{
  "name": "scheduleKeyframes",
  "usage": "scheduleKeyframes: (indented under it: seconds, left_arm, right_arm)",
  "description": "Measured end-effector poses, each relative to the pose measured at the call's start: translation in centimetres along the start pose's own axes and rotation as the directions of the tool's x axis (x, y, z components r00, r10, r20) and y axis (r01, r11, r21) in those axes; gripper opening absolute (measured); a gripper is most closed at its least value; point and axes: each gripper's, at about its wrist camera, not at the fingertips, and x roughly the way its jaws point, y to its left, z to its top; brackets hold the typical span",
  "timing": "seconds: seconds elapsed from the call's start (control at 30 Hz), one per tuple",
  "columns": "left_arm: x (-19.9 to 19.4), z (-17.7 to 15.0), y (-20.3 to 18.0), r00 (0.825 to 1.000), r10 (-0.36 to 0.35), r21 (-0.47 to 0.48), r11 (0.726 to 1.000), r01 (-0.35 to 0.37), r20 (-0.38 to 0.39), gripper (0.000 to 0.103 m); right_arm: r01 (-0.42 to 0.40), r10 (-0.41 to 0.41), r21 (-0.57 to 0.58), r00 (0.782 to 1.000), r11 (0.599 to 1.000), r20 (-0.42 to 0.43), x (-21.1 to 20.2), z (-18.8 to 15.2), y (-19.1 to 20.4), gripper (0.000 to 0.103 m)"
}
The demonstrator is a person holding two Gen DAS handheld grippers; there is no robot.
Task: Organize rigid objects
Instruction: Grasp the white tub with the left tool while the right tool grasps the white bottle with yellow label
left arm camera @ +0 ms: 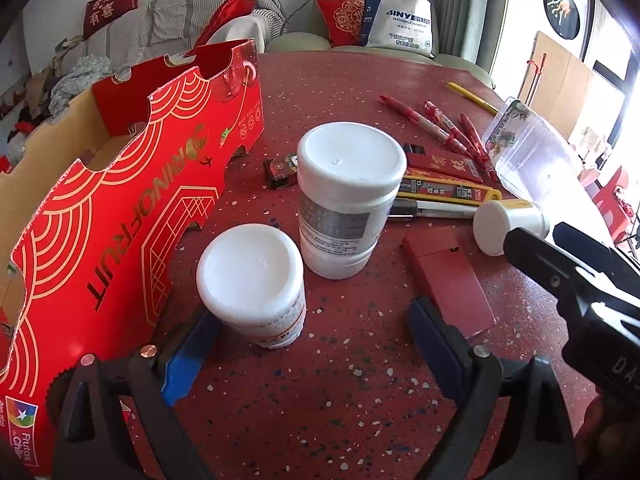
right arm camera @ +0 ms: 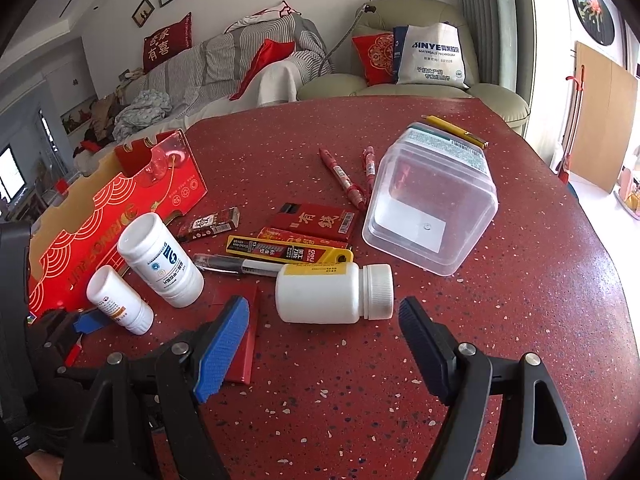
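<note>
My left gripper [left arm camera: 312,344] is open over the red speckled table [left arm camera: 320,400]. A small white bottle [left arm camera: 252,284] stands upright just past its fingertips, close to the blue left pad [left arm camera: 188,352]; the pads do not press on it. A taller white bottle [left arm camera: 348,196] stands behind it. My right gripper [right arm camera: 324,340] is open too. A white bottle [right arm camera: 328,292] with a ribbed cap lies on its side just beyond its fingertips, untouched. The red cardboard fruit box [left arm camera: 120,200] stands open at the left.
A clear plastic container [right arm camera: 432,208] lies on its side at the right. Red pens [right arm camera: 344,180], a yellow pencil [right arm camera: 456,130], a yellow blade pack [right arm camera: 288,254], a black pen [right arm camera: 236,264] and small red boxes [right arm camera: 316,220] lie mid-table. A flat red box [left arm camera: 448,280] lies between the grippers.
</note>
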Motion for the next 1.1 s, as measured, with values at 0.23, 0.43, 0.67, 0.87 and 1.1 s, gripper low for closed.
scheduleKeyframes:
  seconds: [0.23, 0.43, 0.67, 0.87, 1.1]
  left_arm:
    - [0.0, 0.1, -0.4, 1.0, 0.002, 0.01, 1.0, -0.002, 0.001, 0.093]
    - [0.7, 0.9, -1.2, 0.998, 0.037, 0.077, 0.996, -0.041, 0.044, 0.09]
    - [0.9, 1.3, -0.8, 0.999, 0.028, 0.067, 0.997, -0.031, 0.046, 0.083]
    - [0.6, 0.9, -0.4, 0.999, -0.015, 0.038, 0.999, 0.013, 0.052, 0.078]
    - [0.2, 0.8, 0.0, 0.999, -0.031, 0.039, 0.999, 0.03, 0.031, 0.073]
  right_arm:
    - [-0.002, 0.001, -0.024, 1.0, 1.0, -0.018, 0.3, 0.0, 0.4, 0.08]
    - [-0.019, 0.019, 0.001, 0.998, 1.0, -0.057, 1.1, 1.0, 0.0, 0.08]
    - [0.011, -0.017, -0.067, 0.996, 0.998, -0.092, 2.0, 1.9, 1.0, 0.08]
    - [0.01, -0.014, -0.032, 0.991, 0.999, -0.132, 3.2, 2.1, 0.3, 0.08]
    - [0.065, -0.066, -0.013, 0.983, 0.998, -0.171, 3.9, 1.6, 0.2, 0.038]
